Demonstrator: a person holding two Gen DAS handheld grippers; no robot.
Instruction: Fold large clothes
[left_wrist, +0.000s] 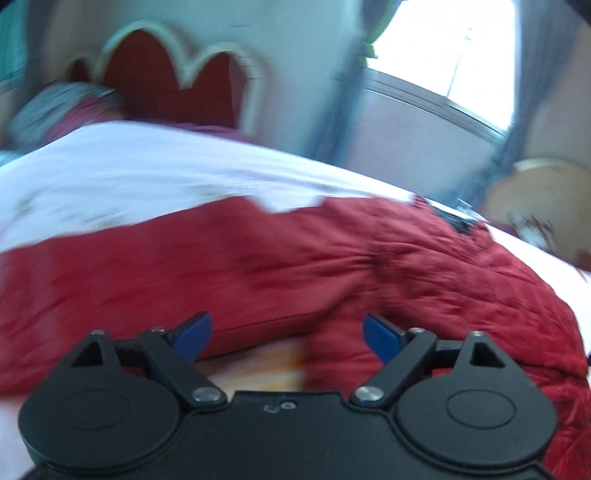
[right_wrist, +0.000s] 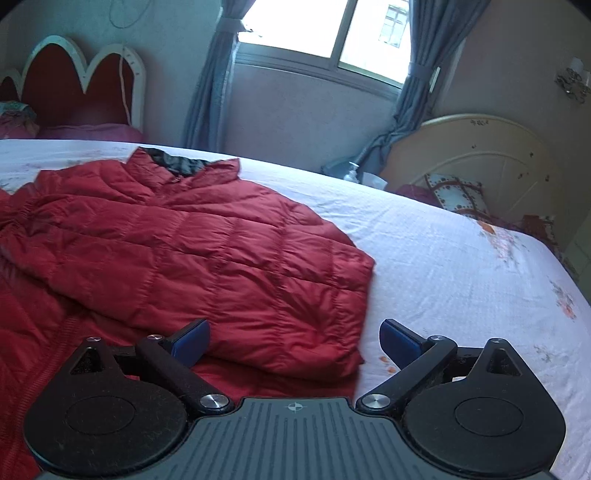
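Note:
A red quilted puffer jacket (right_wrist: 192, 243) lies on the white bed sheet (right_wrist: 443, 258), its right side folded over the body, dark lining showing at the collar (right_wrist: 177, 162). My right gripper (right_wrist: 295, 341) is open and empty, just above the jacket's near right edge. In the blurred left wrist view the same jacket (left_wrist: 295, 258) spreads across the bed. My left gripper (left_wrist: 286, 334) is open and empty over its near edge, where a patch of sheet shows.
A red headboard with white scalloped trim (right_wrist: 77, 85) stands at the far left. A window with blue-grey curtains (right_wrist: 325, 33) is behind. A cream headboard (right_wrist: 480, 162) and patterned pillow (right_wrist: 458, 194) sit at the right bedside.

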